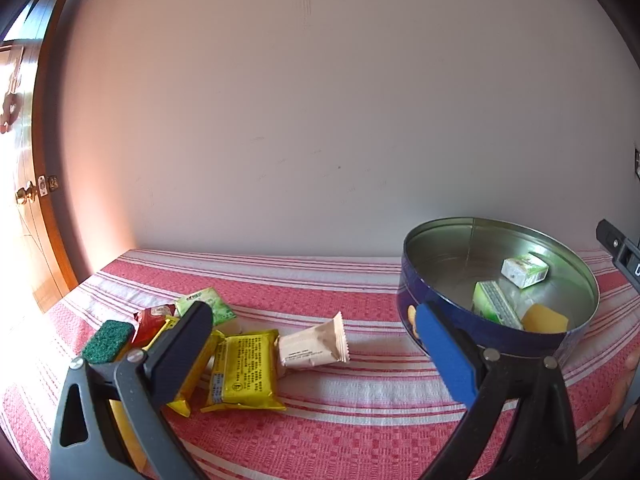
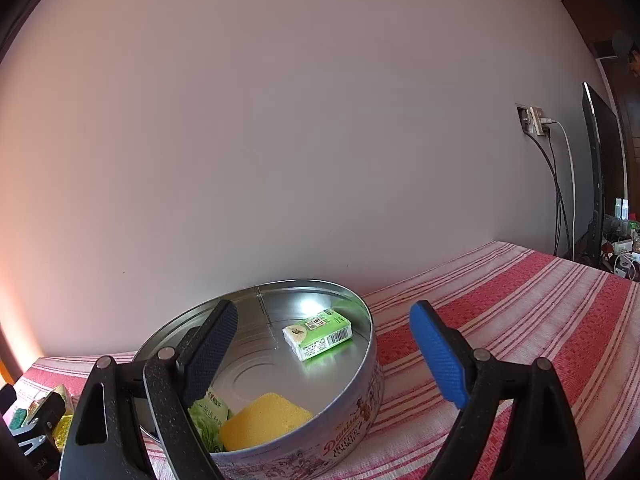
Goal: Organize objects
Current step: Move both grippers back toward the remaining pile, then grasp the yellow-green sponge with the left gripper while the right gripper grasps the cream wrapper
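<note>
A round blue cookie tin (image 1: 480,332) (image 2: 360,412) stands on the striped cloth and holds a yellow sponge (image 2: 266,420) (image 1: 544,320) and two green-and-white packets (image 2: 318,332) (image 1: 524,270). Loose items lie left of it: a beige wrapper (image 1: 314,344), a yellow packet (image 1: 244,376), a red packet (image 1: 152,322), a green packet (image 1: 212,304) and a green-topped sponge (image 1: 108,340). My left gripper (image 1: 316,344) is open above the cloth, the beige wrapper between its fingers, untouched. My right gripper (image 2: 324,344) is open, straddling the tin's right rim, holding nothing.
The red-and-white striped tablecloth (image 1: 320,432) covers the table up to a plain wall. A wooden door (image 1: 28,200) stands at far left. A wall socket with cables (image 2: 538,122) and a dark screen (image 2: 598,176) are at the right, with clutter beyond.
</note>
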